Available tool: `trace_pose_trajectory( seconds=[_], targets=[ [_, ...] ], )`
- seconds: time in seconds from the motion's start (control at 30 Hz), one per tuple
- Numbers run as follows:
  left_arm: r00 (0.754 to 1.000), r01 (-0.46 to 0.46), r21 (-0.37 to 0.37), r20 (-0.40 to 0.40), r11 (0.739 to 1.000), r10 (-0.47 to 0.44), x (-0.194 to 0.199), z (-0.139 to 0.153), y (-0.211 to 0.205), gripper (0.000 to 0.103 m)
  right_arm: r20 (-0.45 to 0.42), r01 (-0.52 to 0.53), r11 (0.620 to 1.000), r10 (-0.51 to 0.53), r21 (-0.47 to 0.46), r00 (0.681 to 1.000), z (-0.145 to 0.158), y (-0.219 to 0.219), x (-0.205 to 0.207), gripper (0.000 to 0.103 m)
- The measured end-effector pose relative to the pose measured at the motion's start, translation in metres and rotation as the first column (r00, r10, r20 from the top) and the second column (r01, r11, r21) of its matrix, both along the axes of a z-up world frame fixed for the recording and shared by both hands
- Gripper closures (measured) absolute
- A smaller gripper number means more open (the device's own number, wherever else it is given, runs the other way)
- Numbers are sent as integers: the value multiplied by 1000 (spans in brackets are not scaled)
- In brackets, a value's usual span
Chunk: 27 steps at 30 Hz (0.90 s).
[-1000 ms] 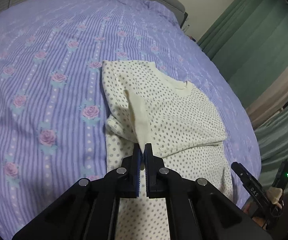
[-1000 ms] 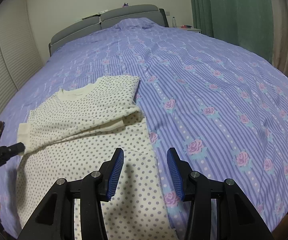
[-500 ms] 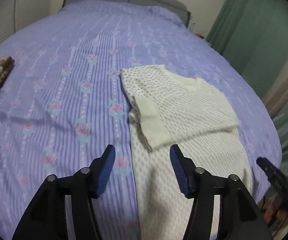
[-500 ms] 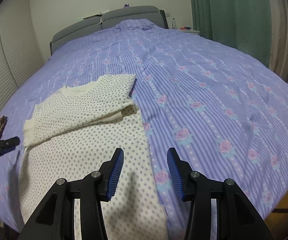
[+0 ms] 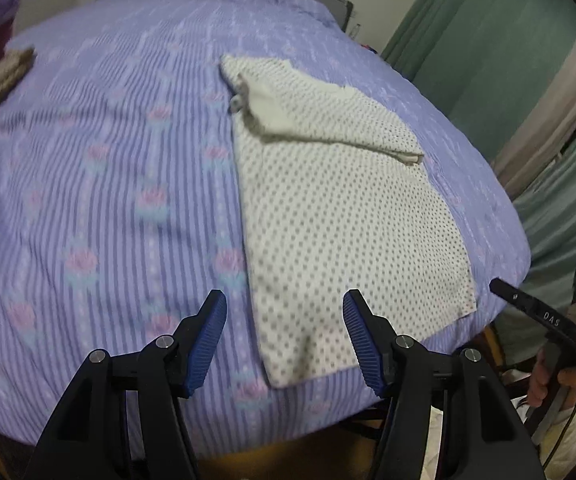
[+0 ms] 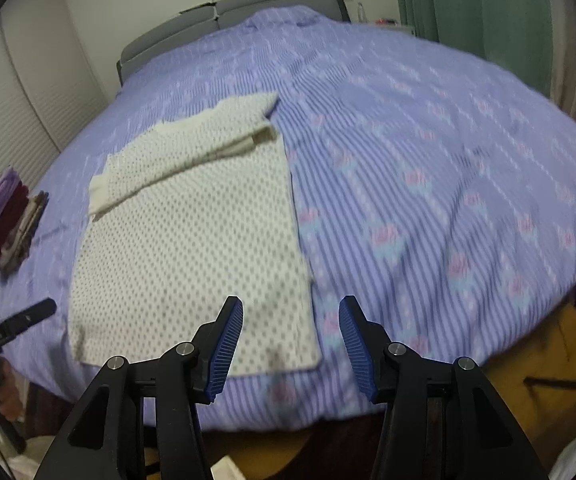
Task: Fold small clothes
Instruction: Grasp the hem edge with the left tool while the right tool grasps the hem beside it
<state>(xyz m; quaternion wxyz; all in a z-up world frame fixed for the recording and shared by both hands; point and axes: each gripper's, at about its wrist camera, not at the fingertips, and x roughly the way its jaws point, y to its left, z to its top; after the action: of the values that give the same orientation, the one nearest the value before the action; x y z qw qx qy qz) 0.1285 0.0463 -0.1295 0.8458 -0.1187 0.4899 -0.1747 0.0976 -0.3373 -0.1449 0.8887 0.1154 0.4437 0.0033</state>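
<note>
- The cream, grey-dotted knit top lies flat on the bed in front of me, on the lilac striped bedcover with pink roses.
- Its plain cream neckband is at the end far from me; its straight bottom hem is at the near edge of the bed.
- Both sleeves are folded in across the chest, so the body reads as a long, narrow rectangle.
- One folded sleeve runs slantwise over the upper part, its cream cuff ending at the side edge.
- At the other shoulder the cloth is a little bunched, showing its plain cream inside.
- The lower half lies smooth and unfolded.
</note>
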Motion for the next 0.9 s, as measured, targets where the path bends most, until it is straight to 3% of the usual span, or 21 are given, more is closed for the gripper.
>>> trace_pose_trajectory(
  seconds=[0.13, 0.37, 0.63, 0.8, 0.9],
  targets=[
    [999, -4, -54, -40, 999, 2, -5, -8, 1, 44, -30, 17, 998, -16, 64, 999, -9, -9, -10, 53],
    [995, 31, -61, -97, 998, -37, -4, -29, -12, 44, -57, -37, 994, 43, 104, 997, -21, -10, -7, 53],
    [989, 39, -127, -138, 991, -56, 2, -43, -13, 45, -105, -89, 991, 100, 100, 989, -41, -6, 16, 53],
    [984, 63, -170, -155, 983, -90, 1, -42, -19, 63, -139, -126, 986, 141, 112, 980, -55, 2, 27, 54],
    [987, 59, -182, -135, 982, -84, -1, -35, -17, 66, -126, -145, 984, 158, 107, 979, -55, 5, 26, 60]
  ],
)
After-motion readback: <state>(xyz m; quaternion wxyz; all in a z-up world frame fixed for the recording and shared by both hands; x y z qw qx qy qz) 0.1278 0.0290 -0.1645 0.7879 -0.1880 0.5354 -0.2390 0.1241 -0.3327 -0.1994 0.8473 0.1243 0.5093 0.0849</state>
